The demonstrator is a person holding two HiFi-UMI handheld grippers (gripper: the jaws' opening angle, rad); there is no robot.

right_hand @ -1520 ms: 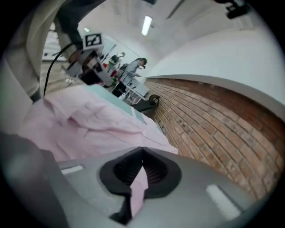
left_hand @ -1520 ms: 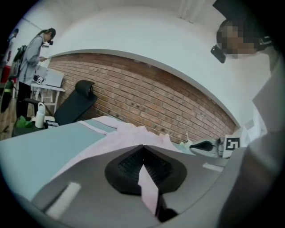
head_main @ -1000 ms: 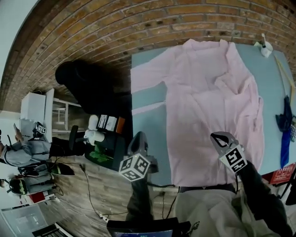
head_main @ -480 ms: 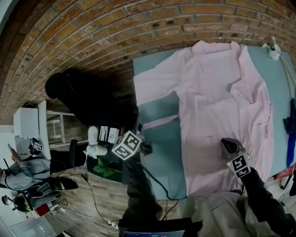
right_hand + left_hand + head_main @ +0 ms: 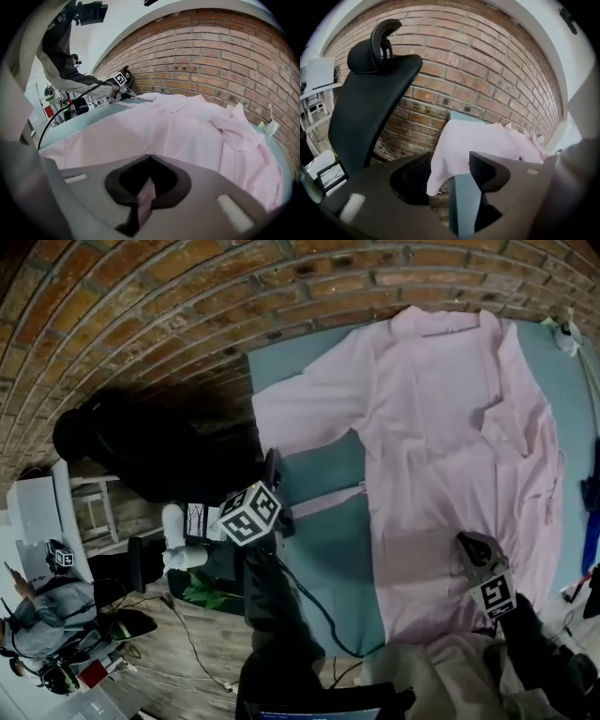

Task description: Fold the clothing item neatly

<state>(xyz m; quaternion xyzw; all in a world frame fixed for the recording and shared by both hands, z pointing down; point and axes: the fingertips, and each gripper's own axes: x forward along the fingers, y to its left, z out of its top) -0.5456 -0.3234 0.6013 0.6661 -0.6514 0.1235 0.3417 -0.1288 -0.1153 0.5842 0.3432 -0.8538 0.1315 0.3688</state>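
**Spotter:** Where's the garment?

**Me:** The pink shirt (image 5: 450, 427) is spread flat on the blue-grey table (image 5: 323, 549), collar toward the brick wall (image 5: 187, 296). One sleeve (image 5: 305, 404) is stretched out to the table's left edge, and its end droops over the side.

**Spotter:** Right hand?

**Me:** My right gripper (image 5: 469, 545) is down on the hem nearest me. Its jaws are closed, with a pinch of pink fabric clamped between them.

**Spotter:** And the left?

**Me:** My left gripper (image 5: 273, 470) is at the table's left edge, just beside the sleeve. Its jaws have just been opening and stand apart. Looking along them, I see the table edge and the hanging sleeve end beyond. Neither pad is pressing on anything.

**Spotter:** Anything behind that?

**Me:** A black office chair (image 5: 370, 93) by the wall, left of the table.
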